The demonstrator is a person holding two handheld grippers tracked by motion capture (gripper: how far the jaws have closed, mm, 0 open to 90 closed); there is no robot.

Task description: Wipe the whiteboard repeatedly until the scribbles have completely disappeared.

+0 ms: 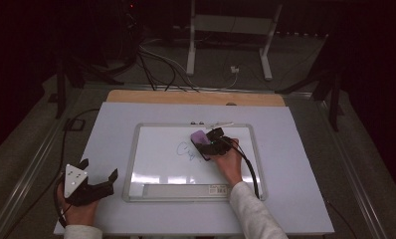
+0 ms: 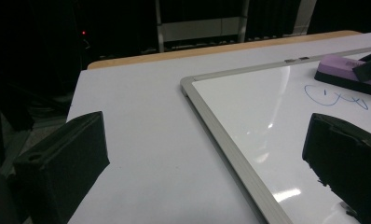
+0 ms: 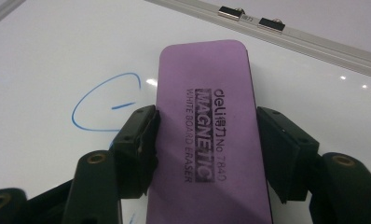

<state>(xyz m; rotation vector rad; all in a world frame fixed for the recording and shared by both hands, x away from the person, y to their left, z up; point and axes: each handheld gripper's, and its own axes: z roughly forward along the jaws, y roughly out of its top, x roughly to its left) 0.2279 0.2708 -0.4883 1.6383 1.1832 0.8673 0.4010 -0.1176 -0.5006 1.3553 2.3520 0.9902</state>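
Right gripper: a purple whiteboard eraser is pinched between the fingers, which are pressed against its two long sides near mid-length. The printed top faces up toward the camera; the felt face is judged to be turned down onto the board, which would suit wiping. In the high view the eraser is seen just ahead of the right hand, lying over the upper middle of the whiteboard.

Blue marker scribble: an open loop with a short dash inside is seen on the board, just beside the left-hand finger and partly beyond its tip. From the high view the writing sits to the left of the held eraser, close to it. The grip across the narrow width is judged to leave the long axis free for sweeping sideways over the ink.

Left gripper: the fingers are spread wide, with nothing between them. It is rested on the desk, off the board's left edge, well apart from the eraser; the silver frame runs between the two fingers in its own view. It appears to be parked out of the wiping path.

Erasing is judged barely begun: the scribble reads as intact.
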